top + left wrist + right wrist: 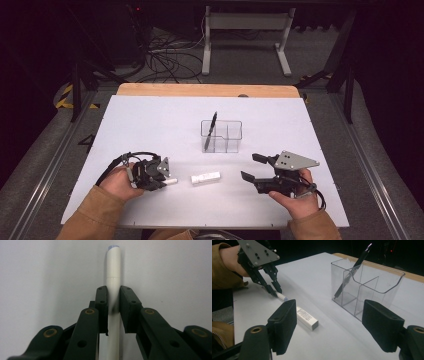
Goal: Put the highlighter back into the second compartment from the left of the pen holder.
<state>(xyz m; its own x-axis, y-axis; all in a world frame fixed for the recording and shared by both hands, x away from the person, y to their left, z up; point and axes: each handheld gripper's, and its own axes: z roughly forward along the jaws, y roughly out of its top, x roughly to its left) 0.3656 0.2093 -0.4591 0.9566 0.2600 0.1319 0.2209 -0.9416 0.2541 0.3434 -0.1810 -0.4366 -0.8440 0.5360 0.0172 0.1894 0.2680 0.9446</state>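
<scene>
- Broadly, a white table (pixel 150 120) bears everything, with bare surface all round the work.
- Toward the far middle stands a clear plastic organizer (pixel 222 136), split into compartments; a black pen (pixel 210 130) leans tip-down in its left compartment, which suggests the holder is where writing things are meant to go.
- At the near right, the right gripper (pixel 252 167) hovers with its jaws spread wide and nothing between them, pointed left toward the middle, probably waiting its turn.
- At the near left, the left gripper (pixel 113 302) is lowered to the table, its jaws pinched on a white marker (pixel 113 270) lying flat, gripped across the barrel so it can lift level.
- Between the grippers lies a small white eraser (pixel 205 177), untouched.
</scene>
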